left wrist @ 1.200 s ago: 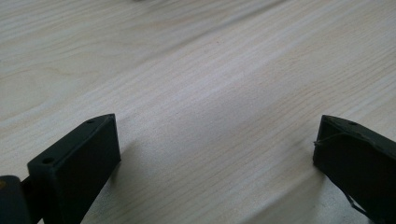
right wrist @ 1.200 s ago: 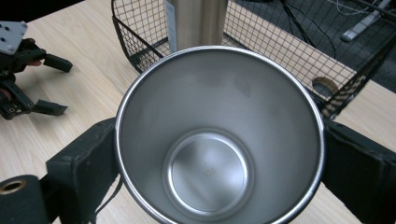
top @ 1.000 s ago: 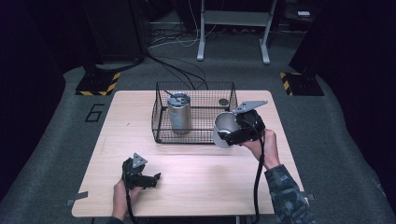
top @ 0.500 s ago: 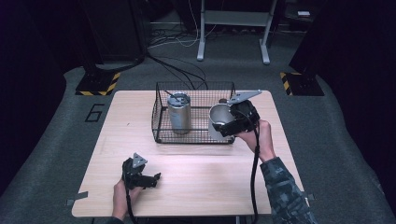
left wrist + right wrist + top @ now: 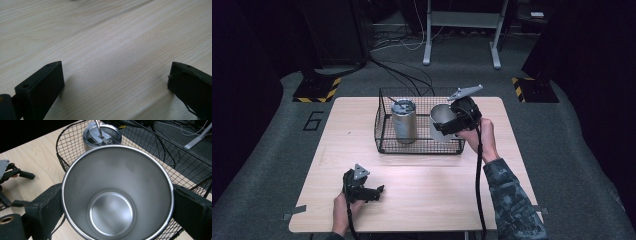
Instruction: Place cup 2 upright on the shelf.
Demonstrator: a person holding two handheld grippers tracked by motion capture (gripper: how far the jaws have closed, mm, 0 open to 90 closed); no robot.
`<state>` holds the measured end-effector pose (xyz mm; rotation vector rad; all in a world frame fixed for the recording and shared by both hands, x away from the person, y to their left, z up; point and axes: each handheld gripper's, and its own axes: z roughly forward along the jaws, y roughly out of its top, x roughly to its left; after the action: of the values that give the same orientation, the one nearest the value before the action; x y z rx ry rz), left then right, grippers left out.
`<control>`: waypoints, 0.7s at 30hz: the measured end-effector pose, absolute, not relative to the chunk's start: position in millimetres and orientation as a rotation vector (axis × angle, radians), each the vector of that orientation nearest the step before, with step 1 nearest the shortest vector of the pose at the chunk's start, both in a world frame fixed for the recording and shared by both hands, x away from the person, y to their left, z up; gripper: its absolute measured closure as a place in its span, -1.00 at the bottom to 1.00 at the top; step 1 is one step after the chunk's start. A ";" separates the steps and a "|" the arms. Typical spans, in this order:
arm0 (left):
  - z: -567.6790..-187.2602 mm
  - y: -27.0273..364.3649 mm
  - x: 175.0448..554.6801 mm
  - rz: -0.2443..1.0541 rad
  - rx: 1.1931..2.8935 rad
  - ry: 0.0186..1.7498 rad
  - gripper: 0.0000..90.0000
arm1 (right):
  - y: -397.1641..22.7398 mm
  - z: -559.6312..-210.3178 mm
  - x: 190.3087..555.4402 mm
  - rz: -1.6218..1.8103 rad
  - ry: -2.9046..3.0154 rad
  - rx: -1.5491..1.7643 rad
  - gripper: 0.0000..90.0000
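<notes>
My right gripper point(image 5: 451, 125) is shut on an open steel cup point(image 5: 441, 122), held upright in the right part of a black wire basket point(image 5: 417, 148). I cannot tell whether the cup touches the basket floor. In the right gripper view the black fingers point(image 5: 47, 210) clamp both sides of the empty cup point(image 5: 117, 195). A lidded steel tumbler point(image 5: 404, 121) with a straw stands in the basket's left part, and it appears again as the tumbler point(image 5: 102, 135) just behind the cup. My left gripper point(image 5: 374, 191) rests open on the wooden table point(image 5: 432, 195) near the front; its jaws point(image 5: 116, 82) stand wide apart over bare wood.
The basket sits at the back middle of the table. Black cables trail from both grippers. Off the table are a grey floor, a metal stand's legs point(image 5: 427, 55) and yellow-black striped blocks point(image 5: 317, 90).
My right gripper has carried the cup from beside the basket's right wall up, leftward and into the basket's right part. The left gripper has stayed still.
</notes>
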<state>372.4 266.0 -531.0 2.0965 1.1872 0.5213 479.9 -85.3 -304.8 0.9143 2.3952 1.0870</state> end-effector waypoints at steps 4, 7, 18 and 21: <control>-531.0 266.1 372.5 0.524 2.098 1.185 -0.99 | -80.9 -305.7 490.2 1.079 2.382 0.928 -0.87; -530.9 266.3 372.6 0.519 2.103 1.182 -0.99 | -78.5 -307.8 499.4 1.060 2.389 0.941 -0.87; -530.8 266.3 372.2 0.514 2.105 1.182 -0.99 | -69.0 -320.4 528.2 1.000 2.387 1.001 -0.87; -531.0 265.9 372.4 0.515 2.099 1.186 -0.99 | -66.2 -323.2 532.9 0.976 2.374 0.992 -0.87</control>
<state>372.4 265.9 -531.0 2.0995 1.1859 0.5146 532.9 -66.2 -323.2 0.9922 2.3743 0.9764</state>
